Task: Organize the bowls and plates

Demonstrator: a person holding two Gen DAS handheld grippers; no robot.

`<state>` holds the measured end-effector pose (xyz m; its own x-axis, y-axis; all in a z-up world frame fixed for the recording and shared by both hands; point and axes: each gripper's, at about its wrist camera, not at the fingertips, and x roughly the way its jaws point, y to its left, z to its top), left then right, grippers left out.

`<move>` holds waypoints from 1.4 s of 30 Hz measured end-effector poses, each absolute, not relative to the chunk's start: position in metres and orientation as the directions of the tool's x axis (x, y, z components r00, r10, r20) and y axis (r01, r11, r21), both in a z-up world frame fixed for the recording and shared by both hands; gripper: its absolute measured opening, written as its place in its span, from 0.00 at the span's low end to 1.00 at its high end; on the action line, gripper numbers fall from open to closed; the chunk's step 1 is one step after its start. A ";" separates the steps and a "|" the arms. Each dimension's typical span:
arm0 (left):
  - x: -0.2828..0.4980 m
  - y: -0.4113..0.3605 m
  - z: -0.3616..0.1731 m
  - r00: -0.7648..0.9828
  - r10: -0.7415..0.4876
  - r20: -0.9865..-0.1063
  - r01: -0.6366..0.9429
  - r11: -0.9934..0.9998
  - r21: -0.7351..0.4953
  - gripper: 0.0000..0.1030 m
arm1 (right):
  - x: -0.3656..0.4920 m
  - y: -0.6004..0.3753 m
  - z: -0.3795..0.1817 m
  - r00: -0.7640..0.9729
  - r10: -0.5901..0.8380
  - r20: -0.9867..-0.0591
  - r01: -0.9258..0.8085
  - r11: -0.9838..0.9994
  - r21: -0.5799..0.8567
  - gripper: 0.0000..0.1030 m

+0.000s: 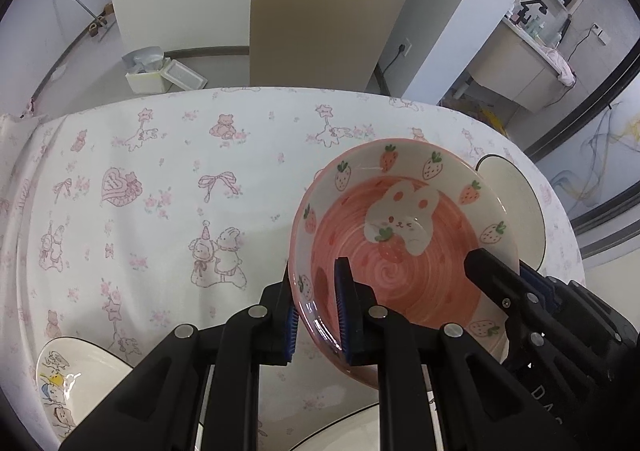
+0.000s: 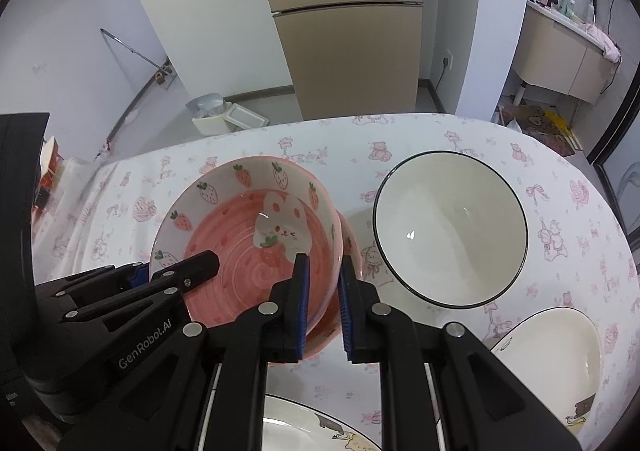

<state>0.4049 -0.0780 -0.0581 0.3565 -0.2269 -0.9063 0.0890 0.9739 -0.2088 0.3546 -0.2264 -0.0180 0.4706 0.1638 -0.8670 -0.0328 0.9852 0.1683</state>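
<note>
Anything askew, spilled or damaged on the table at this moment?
Nothing spilled or broken. The pink strawberry bowl sits tilted, but that is because the left gripper and right gripper each clamp its rim on opposite sides. The white black-rimmed bowl stands beside it on the tablecloth, apart.

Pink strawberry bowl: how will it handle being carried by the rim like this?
The pink strawberry bowl looks like glazed ceramic, so probably rigid, fragile and fairly heavy. Its glossy wall may slip between the pads. The left tongs and right tongs each pinch one side of the rim, which should limit tipping.
</note>
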 end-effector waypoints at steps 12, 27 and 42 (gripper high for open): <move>0.404 -0.076 -0.062 0.354 -0.234 -0.906 0.085 0.972 -0.218 0.15 | 0.355 -0.227 -0.022 0.440 0.143 -0.887 -0.041 0.989 0.139 0.13; 0.396 -0.076 -0.041 0.399 -0.227 -0.888 0.118 0.973 -0.196 0.15 | 0.354 -0.223 -0.025 0.416 0.112 -0.903 -0.090 0.993 0.081 0.20; 0.375 -0.061 0.007 0.524 -0.231 -0.820 0.130 0.973 -0.191 0.15 | 0.350 -0.238 -0.007 0.445 0.178 -0.878 -0.096 0.984 0.151 0.30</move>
<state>0.3750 -0.0612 0.0070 0.5240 -0.2314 -0.8197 0.1302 0.9728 -0.1913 0.3504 -0.2376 -0.0069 0.4453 0.1777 -0.8776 -0.0957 0.9839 0.1507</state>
